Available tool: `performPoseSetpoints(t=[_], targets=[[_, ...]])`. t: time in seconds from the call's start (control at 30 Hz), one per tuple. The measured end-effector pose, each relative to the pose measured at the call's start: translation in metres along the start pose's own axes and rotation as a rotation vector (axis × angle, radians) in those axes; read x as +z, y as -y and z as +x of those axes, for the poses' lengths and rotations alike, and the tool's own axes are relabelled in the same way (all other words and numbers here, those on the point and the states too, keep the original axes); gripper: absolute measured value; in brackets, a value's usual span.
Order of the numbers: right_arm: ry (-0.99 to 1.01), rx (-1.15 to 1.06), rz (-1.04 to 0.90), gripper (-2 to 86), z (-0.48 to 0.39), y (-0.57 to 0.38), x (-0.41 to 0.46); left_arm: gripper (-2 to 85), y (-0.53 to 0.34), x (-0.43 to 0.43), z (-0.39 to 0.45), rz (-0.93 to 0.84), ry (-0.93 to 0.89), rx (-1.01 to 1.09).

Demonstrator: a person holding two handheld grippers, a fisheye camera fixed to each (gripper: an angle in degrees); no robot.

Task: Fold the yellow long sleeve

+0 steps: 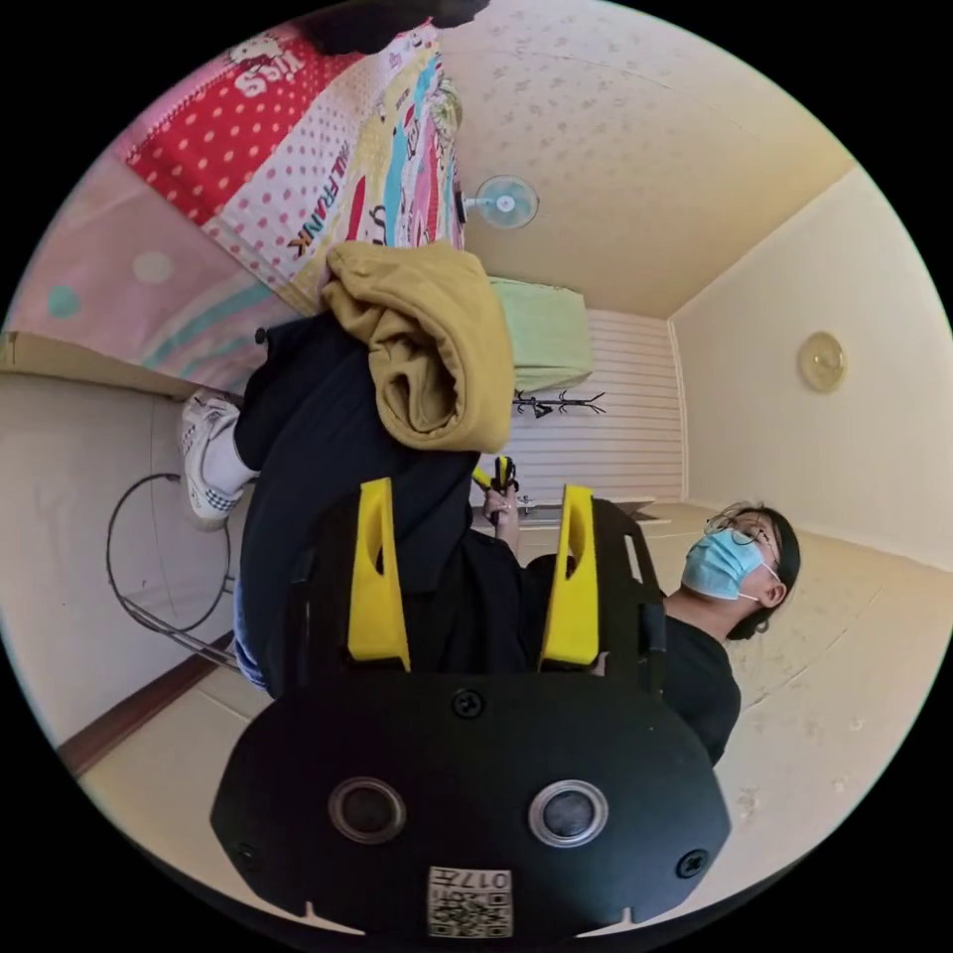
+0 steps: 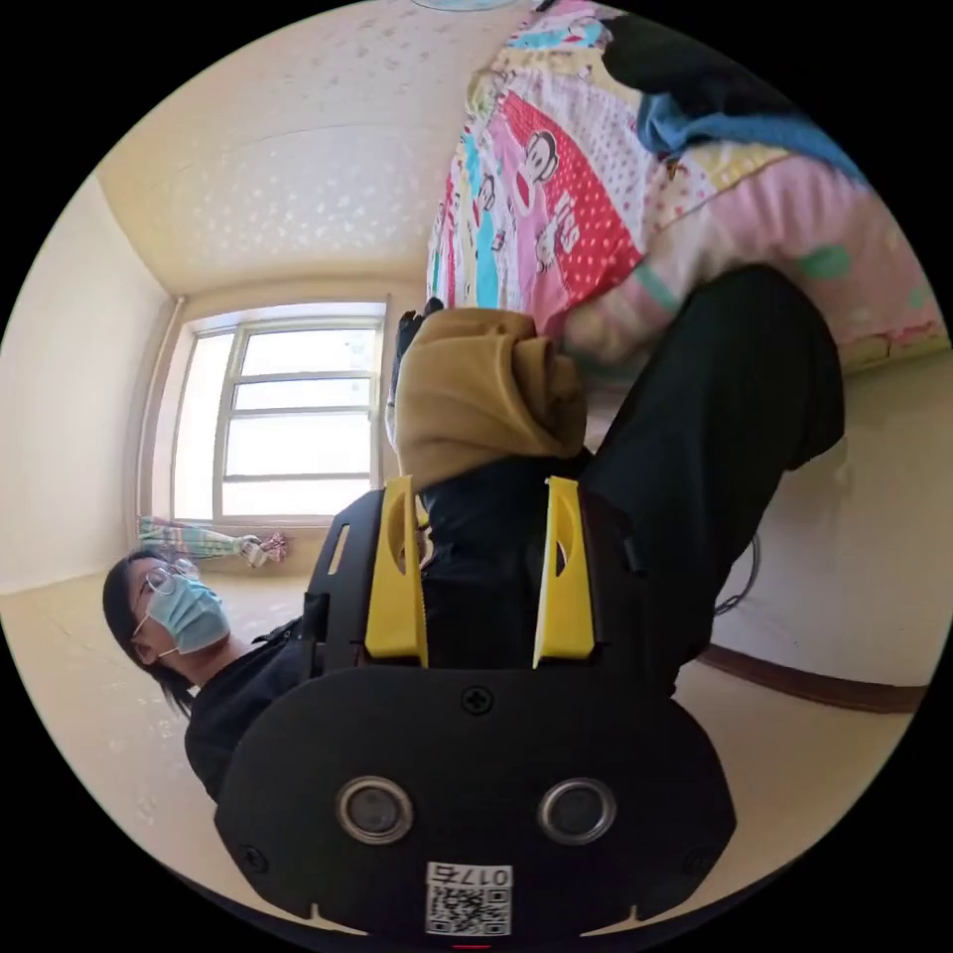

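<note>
Much of the yellow long sleeve (image 1: 427,347) is hard to read: it lies bunched in a rumpled heap on the person's dark trousers (image 1: 308,476), so neither sleeves nor hem can be told apart. In the right gripper view the same heap (image 2: 476,397) sits just past the jaw tips, its lower edge hidden behind them. Both views are rolled, with the ceiling and a patterned bedspread (image 1: 328,169) toward the top. The left gripper (image 1: 475,496) holds its yellow jaws wide apart with nothing between them; the garment lies beyond the tips, not touched. The right gripper (image 2: 481,496) likewise stands with jaws spread and empty. In the left gripper view, another yellow-and-black gripper (image 1: 501,476) shows small and partly hidden in the gap. A wall fan (image 1: 504,202) is mounted high up, and a window (image 2: 283,412) lights the far wall.
</note>
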State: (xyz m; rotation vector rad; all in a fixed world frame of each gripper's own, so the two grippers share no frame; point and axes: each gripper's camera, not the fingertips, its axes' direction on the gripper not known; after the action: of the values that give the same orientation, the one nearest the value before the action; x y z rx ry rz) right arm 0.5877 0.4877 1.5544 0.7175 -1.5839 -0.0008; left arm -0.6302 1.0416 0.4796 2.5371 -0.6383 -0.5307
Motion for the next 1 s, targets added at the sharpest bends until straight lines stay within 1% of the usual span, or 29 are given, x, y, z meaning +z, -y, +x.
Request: performPoseSetpoints(t=[0.07,0.13,0.2,0.23,0.3,0.4,0.43,0.47,0.5,0.53,0.57,0.6,0.73,0.77,0.87,1.0], targets=[[0.137,0.056,-0.073,19.0,0.012,0.009,0.032,25.9,0.005,0.018,-0.011,-0.002,-0.093,-0.042],[0.215,0.093,-0.108,19.8,0.020,0.014,0.060,27.5,0.008,0.029,-0.015,0.027,-0.156,-0.057],[0.200,0.119,-0.129,20.5,0.024,0.020,0.088,27.7,0.008,0.032,-0.016,0.096,-0.163,-0.067],[0.160,0.137,-0.119,21.0,0.027,0.023,0.103,27.4,0.008,0.033,-0.017,0.141,-0.178,-0.067],[0.145,0.162,-0.079,21.2,0.032,0.027,0.120,26.3,0.008,0.037,-0.019,0.200,-0.203,-0.073],[0.231,0.227,0.039,20.9,0.050,0.036,0.133,19.7,0.004,0.047,-0.027,0.296,-0.194,-0.104],[0.247,0.251,0.094,20.5,0.057,0.038,0.134,15.9,0.001,0.051,-0.030,0.335,-0.194,-0.113],[0.252,0.272,0.138,20.1,0.062,0.040,0.135,11.2,-0.002,0.055,-0.033,0.361,-0.245,-0.094],[0.257,0.282,0.148,19.8,0.064,0.040,0.136,8.9,-0.002,0.058,-0.033,0.371,-0.302,-0.065],[0.294,0.297,0.161,19.0,0.064,0.040,0.138,8.4,-0.001,0.064,-0.030,0.350,-0.415,-0.013],[0.354,0.310,0.173,18.6,0.063,0.035,0.142,8.0,0.002,0.069,-0.021,0.306,-0.459,0.045],[0.374,0.318,0.178,18.3,0.062,0.033,0.143,8.0,0.003,0.069,-0.014,0.295,-0.457,0.081],[0.374,0.337,0.152,17.0,0.049,0.009,0.158,7.9,0.009,0.069,0.041,0.251,-0.333,0.275],[0.412,0.346,0.168,16.7,0.049,-0.001,0.163,7.9,0.012,0.071,0.056,0.240,-0.299,0.318],[0.537,0.377,0.187,16.7,0.052,-0.025,0.183,8.0,0.019,0.085,0.087,0.217,-0.246,0.392],[0.616,0.395,0.158,16.8,0.051,-0.048,0.209,7.9,0.028,0.118,0.118,0.157,-0.230,0.449]])
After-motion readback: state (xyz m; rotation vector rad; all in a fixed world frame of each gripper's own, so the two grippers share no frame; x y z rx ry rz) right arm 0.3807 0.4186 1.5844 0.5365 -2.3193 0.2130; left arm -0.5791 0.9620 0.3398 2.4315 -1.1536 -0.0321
